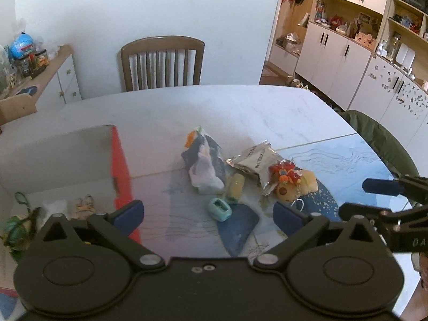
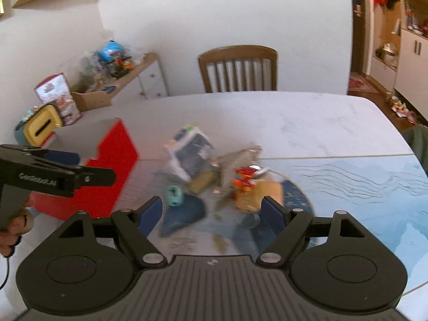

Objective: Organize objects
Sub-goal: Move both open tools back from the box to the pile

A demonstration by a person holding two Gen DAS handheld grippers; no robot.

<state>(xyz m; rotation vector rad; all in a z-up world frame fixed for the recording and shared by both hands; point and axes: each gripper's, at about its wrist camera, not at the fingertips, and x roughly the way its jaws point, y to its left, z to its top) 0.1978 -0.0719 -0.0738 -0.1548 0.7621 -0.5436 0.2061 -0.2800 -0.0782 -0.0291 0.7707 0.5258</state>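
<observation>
A small heap lies on the blue mat (image 1: 334,155): a rolled sock bundle (image 1: 204,165), a silver foil packet (image 1: 256,163), a yellow cylinder (image 1: 235,186), a red and yellow plush toy (image 1: 291,179) and a teal case (image 1: 218,208). My left gripper (image 1: 208,218) is open just before the teal case, beside the red box (image 1: 120,171), which holds several small toys. My right gripper (image 2: 211,214) is open and empty, close in front of the blurred heap: the teal case (image 2: 175,195) and the plush toy (image 2: 248,187). It shows at the right edge of the left wrist view as the right gripper (image 1: 374,198).
A wooden chair (image 1: 161,61) stands behind the white table (image 1: 214,107). A low cabinet (image 2: 128,80) with toys lies at the left, a yellow and teal box (image 2: 40,131) past the red box (image 2: 112,165), a green chair back (image 1: 379,139) at the right. A hand (image 2: 13,227) holds the left gripper (image 2: 85,167).
</observation>
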